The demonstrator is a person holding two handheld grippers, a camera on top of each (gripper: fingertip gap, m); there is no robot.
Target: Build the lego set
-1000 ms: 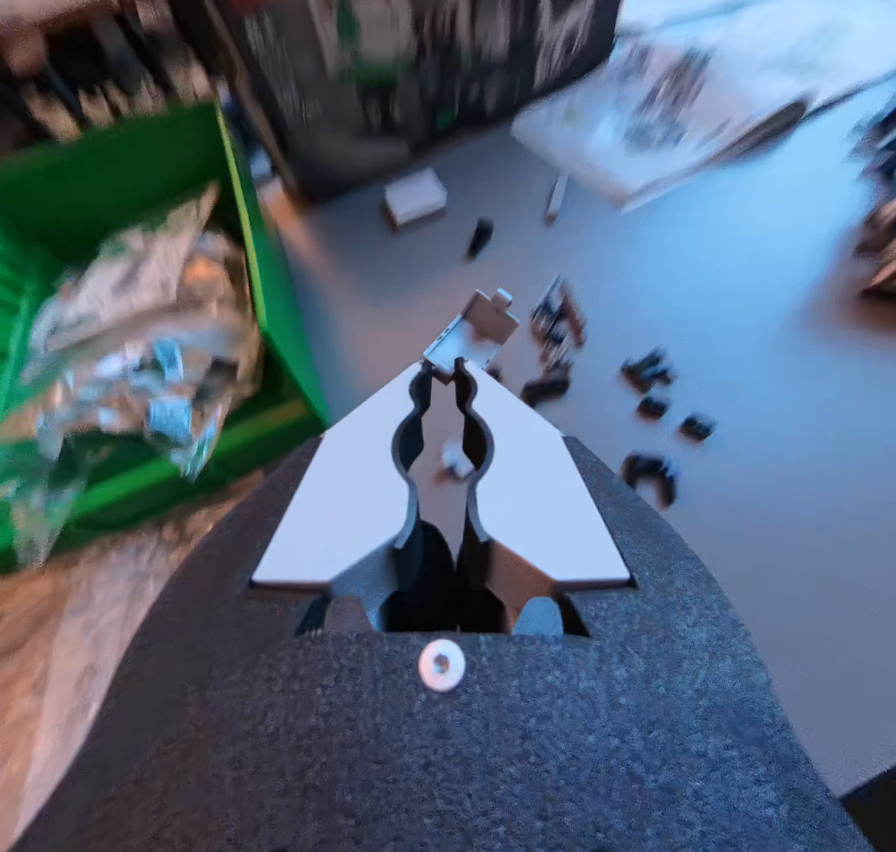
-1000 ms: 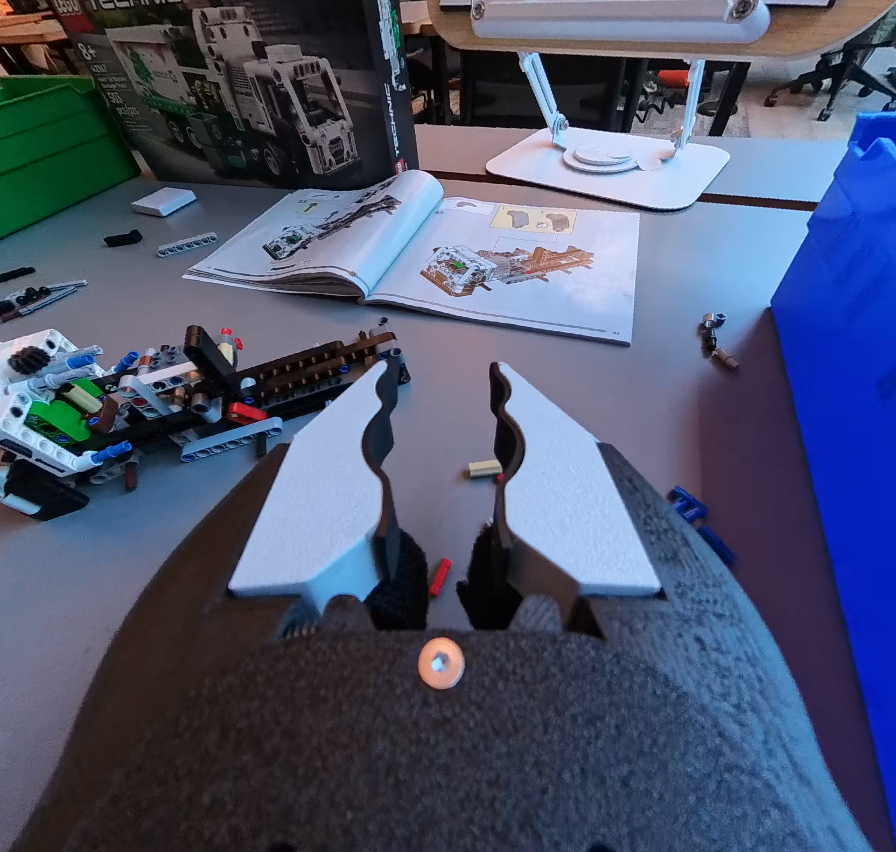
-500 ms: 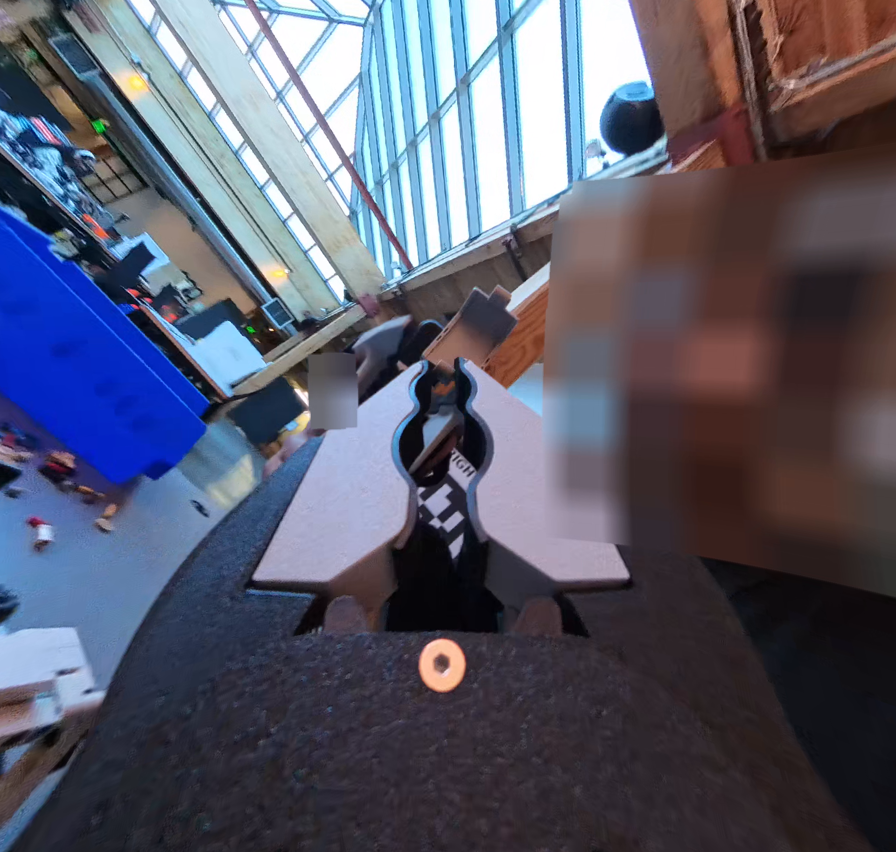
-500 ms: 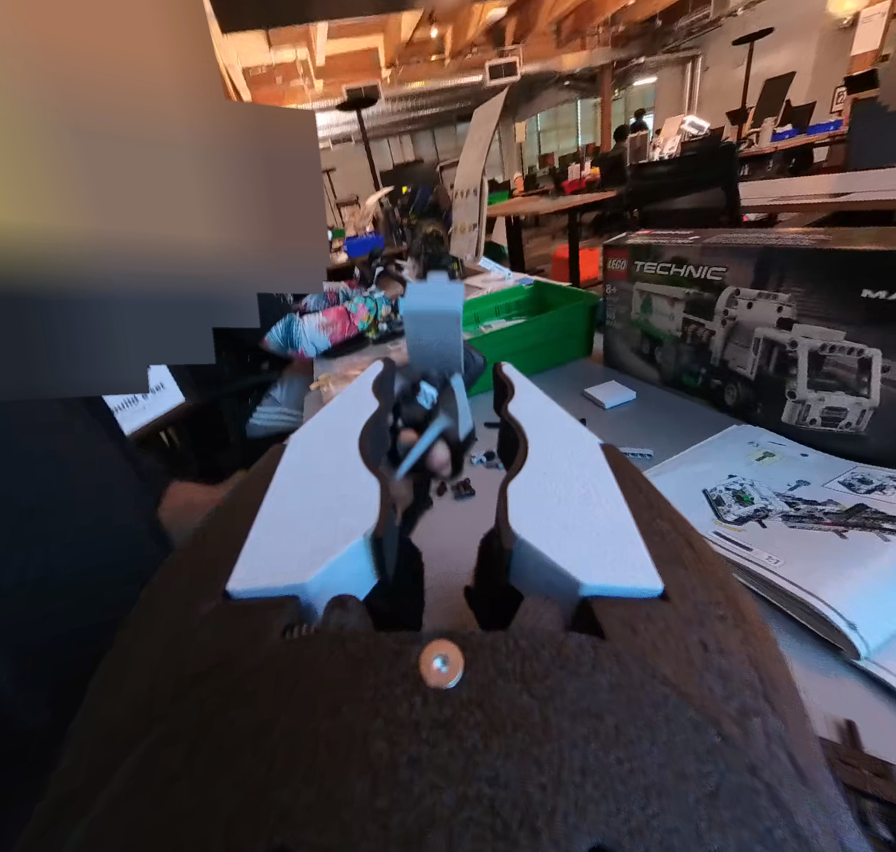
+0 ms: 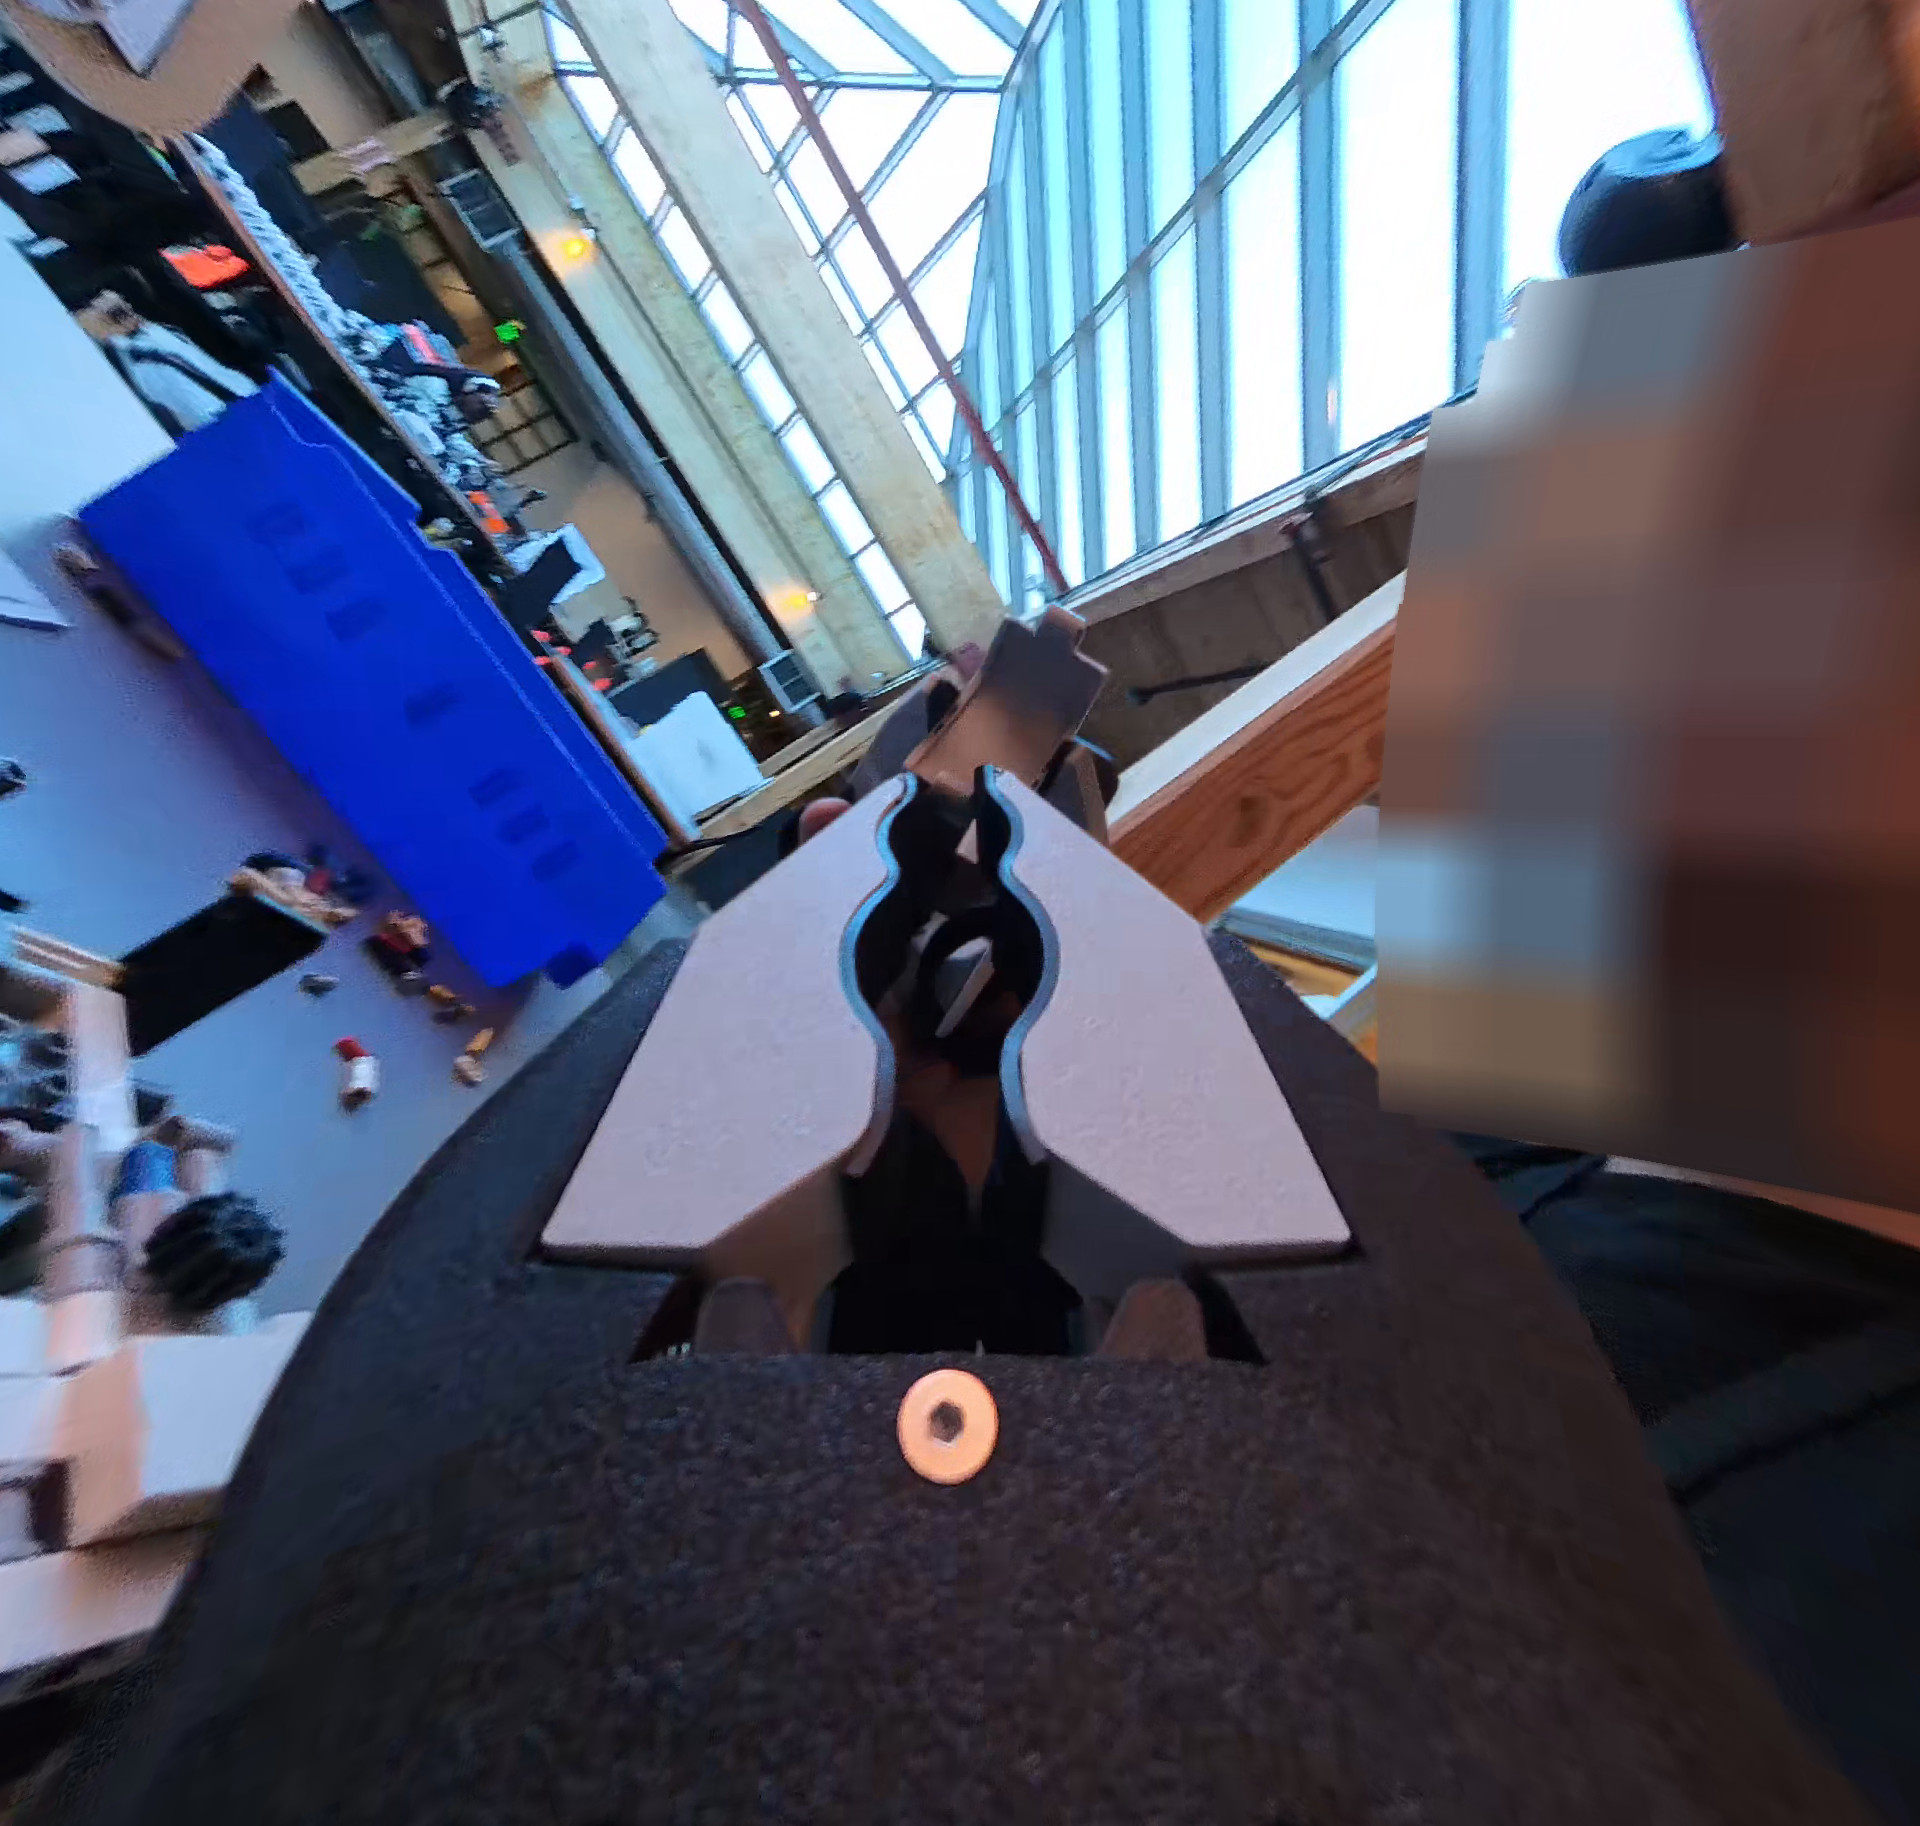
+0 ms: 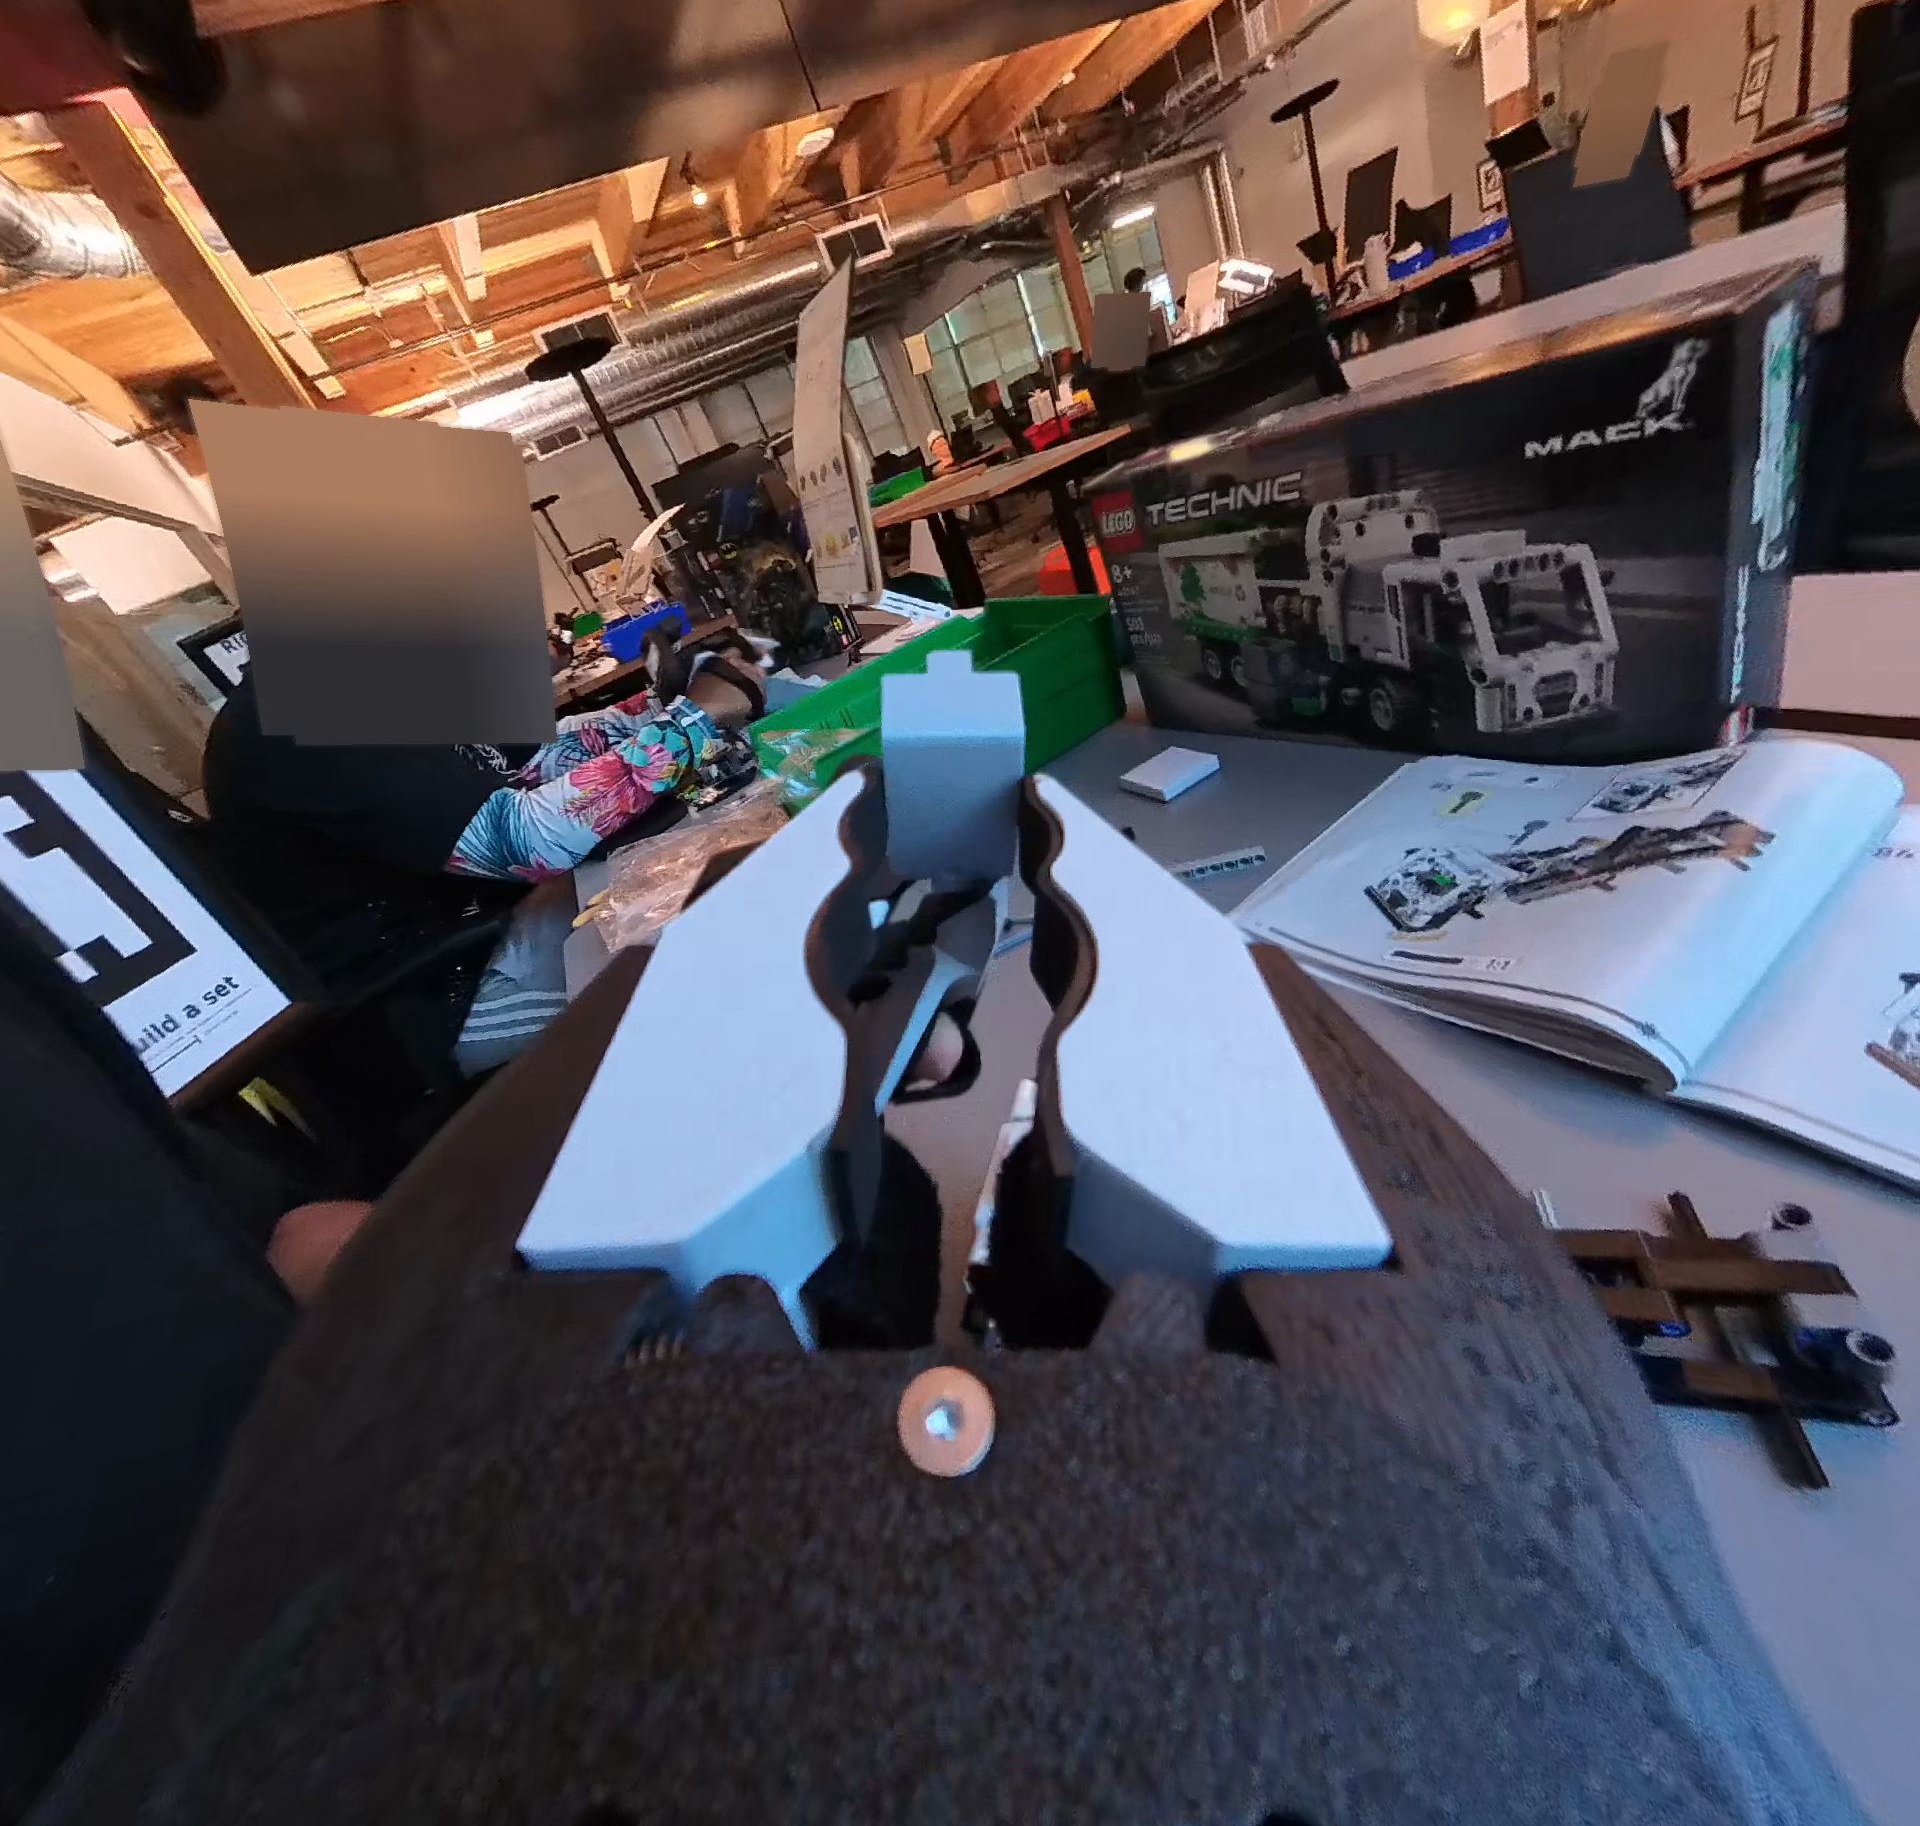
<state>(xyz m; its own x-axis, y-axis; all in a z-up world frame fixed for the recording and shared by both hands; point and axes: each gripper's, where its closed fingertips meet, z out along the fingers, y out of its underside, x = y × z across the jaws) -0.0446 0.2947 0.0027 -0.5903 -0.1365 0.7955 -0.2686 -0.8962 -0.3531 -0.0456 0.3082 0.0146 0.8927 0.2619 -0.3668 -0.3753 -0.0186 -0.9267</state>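
My left gripper (image 5: 948, 789) is shut on a light grey lego panel (image 5: 1023, 706) that sticks up past its tips. It is raised off the table and points toward the other gripper and the windows. My right gripper (image 6: 951, 787) is open and faces it. In the right wrist view the same panel (image 6: 951, 768) stands upright right at the gap between my fingertips (image 6: 1049, 810). I cannot tell whether it touches them. The left gripper (image 6: 940, 955) shows below the panel. The partly built dark chassis (image 6: 1725, 1329) lies on the grey table at the right.
The open instruction booklet (image 6: 1610, 893), the set's box (image 6: 1434, 571), a green bin (image 6: 997, 664) and a small white plate (image 6: 1169, 774) are on the table. A blue bin (image 5: 364, 675) and loose small pieces (image 5: 353, 1075) show in the left wrist view. A person sits behind. The grippers are tip to tip, or close to it.
Both grippers have lifted from the table and turned to face each other. The left one has kept the panel. In the last half second the panel has come closer to the right fingertips.
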